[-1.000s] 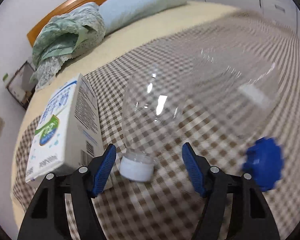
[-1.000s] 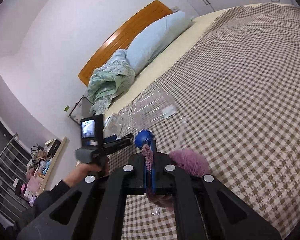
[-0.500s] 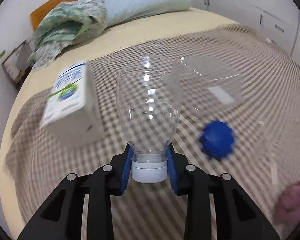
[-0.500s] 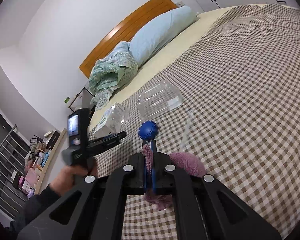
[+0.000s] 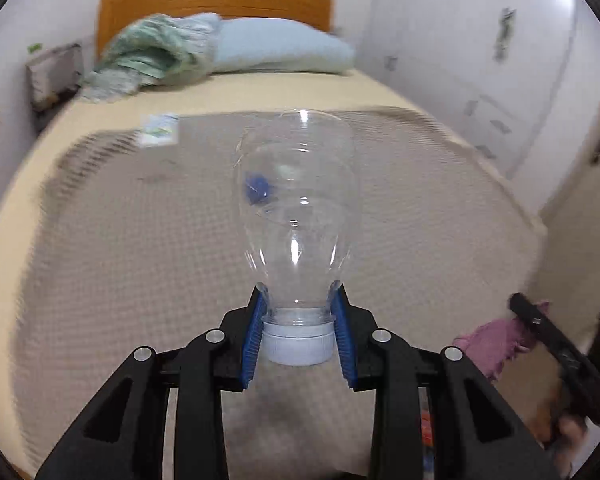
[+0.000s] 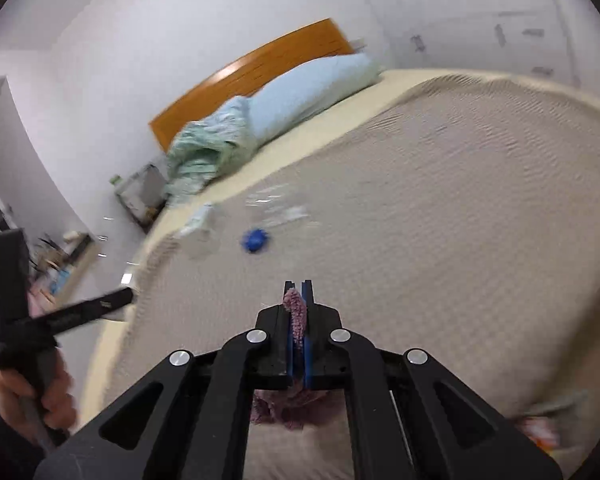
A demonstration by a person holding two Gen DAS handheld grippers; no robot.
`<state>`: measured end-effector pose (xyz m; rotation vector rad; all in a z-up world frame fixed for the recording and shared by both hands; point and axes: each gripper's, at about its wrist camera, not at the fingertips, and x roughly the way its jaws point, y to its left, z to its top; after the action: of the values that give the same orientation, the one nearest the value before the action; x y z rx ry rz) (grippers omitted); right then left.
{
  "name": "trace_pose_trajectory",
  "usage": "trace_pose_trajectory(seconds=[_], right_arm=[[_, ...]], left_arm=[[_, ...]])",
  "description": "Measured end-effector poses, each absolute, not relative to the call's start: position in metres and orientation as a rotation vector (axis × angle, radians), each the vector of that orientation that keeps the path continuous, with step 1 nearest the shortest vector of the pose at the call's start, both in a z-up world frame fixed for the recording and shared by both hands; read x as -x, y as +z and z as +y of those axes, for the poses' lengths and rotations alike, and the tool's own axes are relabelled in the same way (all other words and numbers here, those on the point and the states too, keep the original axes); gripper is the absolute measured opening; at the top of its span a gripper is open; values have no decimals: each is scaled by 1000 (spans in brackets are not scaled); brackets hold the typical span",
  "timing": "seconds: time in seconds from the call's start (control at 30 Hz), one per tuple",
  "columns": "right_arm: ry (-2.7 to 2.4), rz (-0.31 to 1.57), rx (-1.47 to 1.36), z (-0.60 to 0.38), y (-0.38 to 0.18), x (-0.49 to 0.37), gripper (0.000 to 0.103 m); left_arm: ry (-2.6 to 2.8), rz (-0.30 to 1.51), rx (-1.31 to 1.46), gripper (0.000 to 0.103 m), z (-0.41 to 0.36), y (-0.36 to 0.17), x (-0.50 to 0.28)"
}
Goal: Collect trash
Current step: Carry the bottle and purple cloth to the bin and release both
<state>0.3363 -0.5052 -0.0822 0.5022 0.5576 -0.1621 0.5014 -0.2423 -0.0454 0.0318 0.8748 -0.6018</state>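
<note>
My left gripper [image 5: 298, 336] is shut on the neck of a clear plastic bottle [image 5: 296, 204] with a white cap [image 5: 298, 346], held up above the checked bedspread [image 5: 120, 240]. My right gripper [image 6: 299, 304] is shut on a pink fuzzy cloth [image 6: 296, 312] that hangs below the jaws; it also shows at the right of the left wrist view [image 5: 496, 348]. On the bed lie a milk carton [image 5: 158, 130], a blue bumpy ball [image 6: 255, 239] and a clear plastic tray [image 6: 278, 204]. The left gripper's body [image 6: 20, 320] shows at the left of the right wrist view.
A light blue pillow [image 5: 276, 50] and a crumpled green quilt [image 5: 152, 56] lie by the wooden headboard [image 5: 216, 2]. A nightstand [image 5: 54, 76] stands left of the bed. White wardrobes [image 5: 480, 60] line the right wall. Something orange [image 6: 540, 436] lies low at the right edge.
My left gripper has lifted the bottle off the bed and pulled back towards the foot. The carton, ball and tray are now farther away. My right gripper has also drawn back with the cloth.
</note>
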Motion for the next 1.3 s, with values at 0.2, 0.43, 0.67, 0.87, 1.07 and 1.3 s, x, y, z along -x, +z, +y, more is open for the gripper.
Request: trace_pose_trajectory(seconds=[0.2, 0.43, 0.67, 0.87, 1.07, 1.3], right_arm=[[-350, 773, -407, -566, -143, -207, 4], [-443, 898, -524, -602, -232, -98, 4], [-463, 933, -620, -615, -282, -65, 4], [-467, 1019, -671, -627, -340, -99, 4], [-381, 1068, -704, -632, -390, -178, 29], [-455, 1063, -746, -648, -395, -149, 63]], left_arm=[[-845, 972, -13, 30, -317, -82, -388], [-930, 1232, -128, 30, -409, -180, -319], [-866, 1450, -302, 30, -472, -271, -284], [-858, 1497, -320, 30, -490, -303, -271], [-790, 1584, -278, 30, -476, -333, -277], [-791, 1652, -336, 30, -488, -364, -275]])
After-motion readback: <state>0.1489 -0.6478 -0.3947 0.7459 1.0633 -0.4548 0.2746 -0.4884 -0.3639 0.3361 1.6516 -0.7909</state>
